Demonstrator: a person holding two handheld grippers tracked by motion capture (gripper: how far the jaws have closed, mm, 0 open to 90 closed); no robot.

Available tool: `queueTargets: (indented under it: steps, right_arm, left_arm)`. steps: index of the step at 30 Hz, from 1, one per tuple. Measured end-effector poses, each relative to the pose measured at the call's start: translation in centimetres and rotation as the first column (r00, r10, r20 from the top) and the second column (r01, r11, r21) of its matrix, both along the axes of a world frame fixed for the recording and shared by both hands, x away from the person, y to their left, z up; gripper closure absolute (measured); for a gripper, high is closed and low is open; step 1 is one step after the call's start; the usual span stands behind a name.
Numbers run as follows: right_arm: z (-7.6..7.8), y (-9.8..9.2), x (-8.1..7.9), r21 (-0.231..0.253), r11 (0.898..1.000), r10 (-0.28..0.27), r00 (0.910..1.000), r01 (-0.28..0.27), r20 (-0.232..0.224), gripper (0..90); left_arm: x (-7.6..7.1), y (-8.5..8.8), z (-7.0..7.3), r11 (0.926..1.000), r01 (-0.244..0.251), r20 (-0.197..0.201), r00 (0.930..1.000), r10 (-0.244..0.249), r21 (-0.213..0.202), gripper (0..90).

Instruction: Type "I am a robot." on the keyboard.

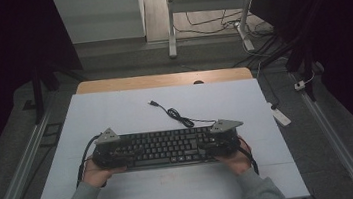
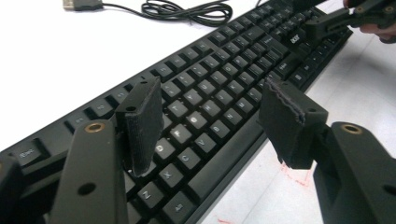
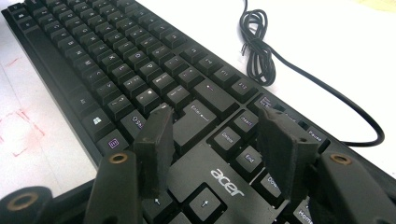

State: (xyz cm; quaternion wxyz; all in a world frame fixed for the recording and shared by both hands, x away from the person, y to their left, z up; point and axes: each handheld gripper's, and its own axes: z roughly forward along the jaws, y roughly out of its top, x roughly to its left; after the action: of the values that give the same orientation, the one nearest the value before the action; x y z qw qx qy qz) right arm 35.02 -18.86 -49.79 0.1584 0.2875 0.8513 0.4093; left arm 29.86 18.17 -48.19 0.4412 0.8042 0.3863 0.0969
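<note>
Keyboard (image 1: 162, 148) lay lengthwise across frame center on desk (image 1: 115, 111). My left gripper (image 2: 212, 119) sat over its left end, right gripper (image 3: 217, 149) over right end; both spread, pinching nothing.

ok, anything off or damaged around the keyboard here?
Minor only: the far pad of the left gripper has a frayed, ragged edge. The keyboard lies square and intact on the table, its cable loosely coiled and unplugged.

A white surface (image 1: 115, 111) sits centre frame, grey floor (image 1: 124, 60) and a white desk frame (image 1: 171, 24) at top, dark sides.
</note>
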Motion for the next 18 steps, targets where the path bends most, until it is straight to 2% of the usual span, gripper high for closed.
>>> queueTargets:
  steps: [12, 18]
  right_arm:
    - [0.0, 0.0, 0.0, -0.003, 1.000, 0.001, 1.0000, -0.001, -0.002, 46.3]
    - [0.0, 0.0, 0.0, -0.007, 1.000, 0.001, 1.0000, -0.001, -0.004, 46.3]
  left_arm:
    - [-0.3, -1.7, -0.4, 0.9985, 0.050, -0.010, 0.9987, -0.050, 0.023, 39.2]
    - [-0.3, -2.5, -0.9, 0.9966, 0.065, -0.020, 0.9977, -0.064, 0.050, 40.1]
